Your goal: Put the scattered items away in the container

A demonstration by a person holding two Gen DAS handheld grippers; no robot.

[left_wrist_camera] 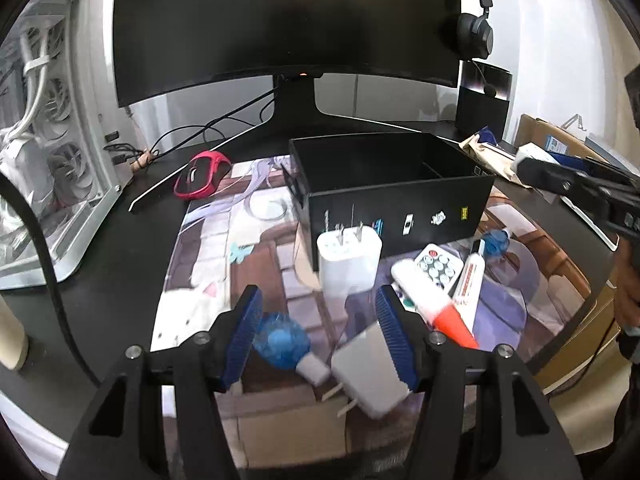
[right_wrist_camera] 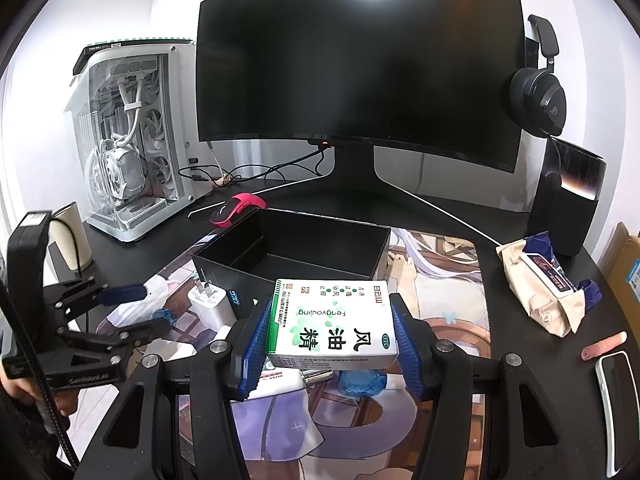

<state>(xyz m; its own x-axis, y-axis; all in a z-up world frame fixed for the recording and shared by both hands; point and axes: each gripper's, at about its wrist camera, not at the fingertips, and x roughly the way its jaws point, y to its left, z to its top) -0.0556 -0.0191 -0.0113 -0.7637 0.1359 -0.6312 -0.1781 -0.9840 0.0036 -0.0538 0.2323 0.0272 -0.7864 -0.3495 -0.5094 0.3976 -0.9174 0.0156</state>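
Blue pads of your right hand-held gripper (right_wrist_camera: 333,340) are clamped on the white-and-green medicine box (right_wrist_camera: 334,322), held just short of the black container (right_wrist_camera: 296,248), which looks empty. Step in hand, I'd judge: carrying the box in. Next move calls for lifting it over the near wall, then parting the jaws.

Your left hand-held gripper (left_wrist_camera: 318,338) stands apart over the desk (left_wrist_camera: 120,240) mat; a grey charger (left_wrist_camera: 372,368) lies between the pads, touching the right one, not gripped; blue cap bottle (left_wrist_camera: 282,344) beside it.

Ahead of it: white adapter (left_wrist_camera: 348,264) against the container wall, remote (left_wrist_camera: 438,266), orange-tipped tube (left_wrist_camera: 432,304).

Red mouse (right_wrist_camera: 238,208) and monitor (right_wrist_camera: 360,80) sit beyond the container.
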